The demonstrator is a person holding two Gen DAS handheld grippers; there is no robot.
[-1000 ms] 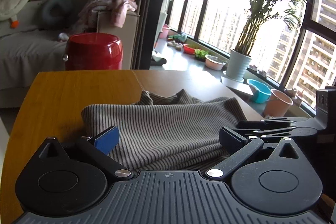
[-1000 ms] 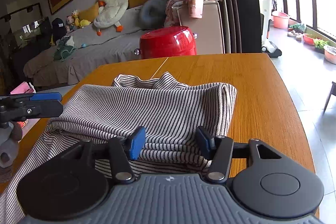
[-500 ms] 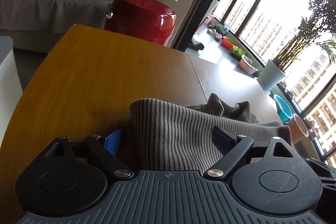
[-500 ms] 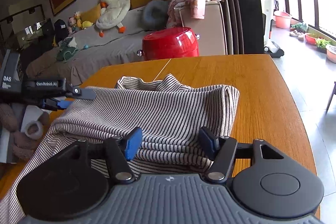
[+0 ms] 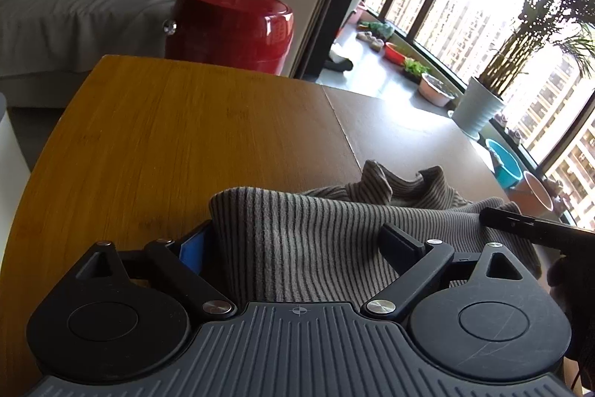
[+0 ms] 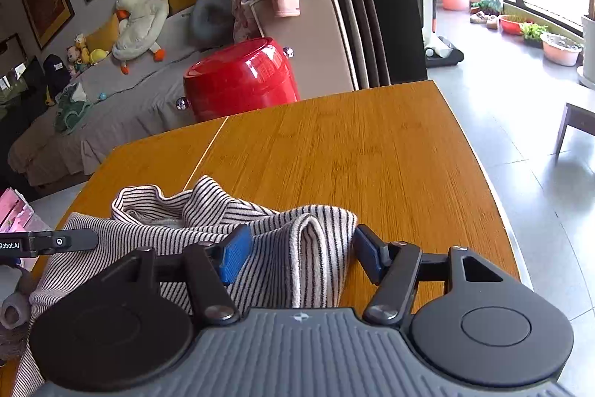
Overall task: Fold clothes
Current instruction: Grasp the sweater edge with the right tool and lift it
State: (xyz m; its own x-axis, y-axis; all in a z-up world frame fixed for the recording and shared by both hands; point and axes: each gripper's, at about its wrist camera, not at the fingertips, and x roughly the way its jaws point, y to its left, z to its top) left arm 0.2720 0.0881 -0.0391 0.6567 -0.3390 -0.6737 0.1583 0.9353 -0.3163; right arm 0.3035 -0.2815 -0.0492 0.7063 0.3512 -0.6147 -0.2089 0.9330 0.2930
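- On my left gripper (image 6: 48, 242), seen at the edge of my right wrist view, I read white lettering "Robot.AI" (the start is cut off by the frame).
- I can read no other text, label or number anywhere.

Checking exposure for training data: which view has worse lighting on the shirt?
Left wrist: blown-out window backlights the scene, so the shirt looks dark and muddy, with glare on the table. Right wrist: evenly lit, shirt stripes crisp.
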